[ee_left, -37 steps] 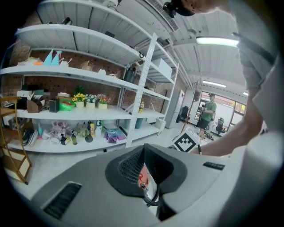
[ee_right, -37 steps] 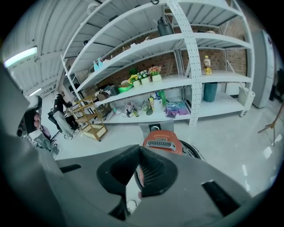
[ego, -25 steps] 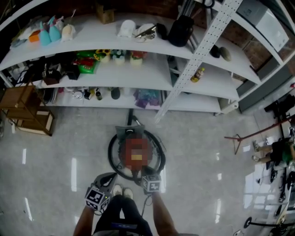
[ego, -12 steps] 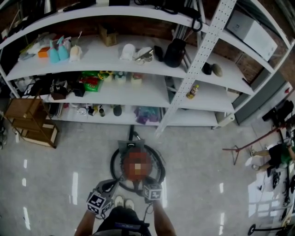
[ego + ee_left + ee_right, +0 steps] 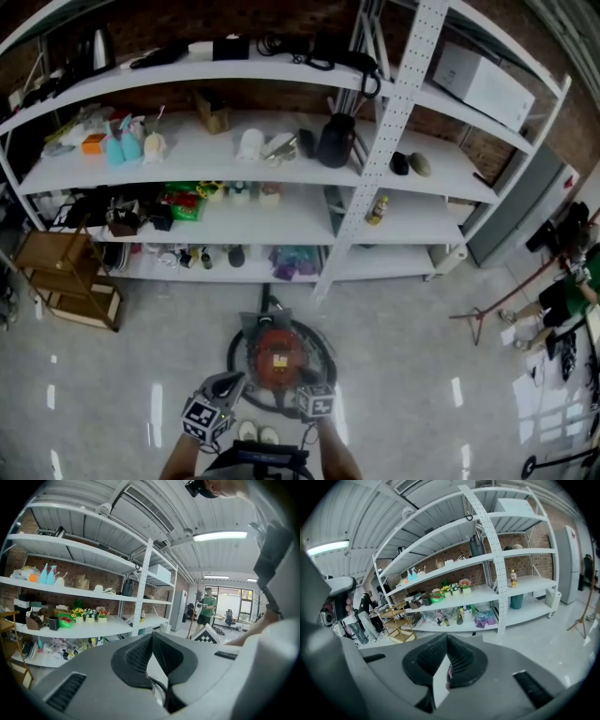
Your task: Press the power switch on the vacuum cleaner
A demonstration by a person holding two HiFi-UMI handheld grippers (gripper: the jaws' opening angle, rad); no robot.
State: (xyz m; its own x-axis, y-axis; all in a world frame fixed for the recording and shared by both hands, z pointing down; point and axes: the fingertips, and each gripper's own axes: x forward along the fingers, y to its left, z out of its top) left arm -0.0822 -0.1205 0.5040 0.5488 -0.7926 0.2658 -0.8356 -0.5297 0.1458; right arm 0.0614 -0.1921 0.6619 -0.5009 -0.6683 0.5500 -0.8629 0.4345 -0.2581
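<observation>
Vacuum cleaner [image 5: 277,354]: in the head view its round red body, ringed by a dark hose, stands on the pale floor [image 5: 422,375] at lower centre, in front of the white shelves [image 5: 309,202]. The left gripper [image 5: 228,382] is just beside its lower left edge and the right gripper [image 5: 314,398] at its lower right edge. In the left gripper view the jaw tips meet with nothing between them, facing the shelves. The right gripper view shows the same closed, empty tips.

I can read no text from here; the yellow label [image 5: 278,360] on the vacuum cleaner [image 5: 263,345] is too small to make out.
</observation>
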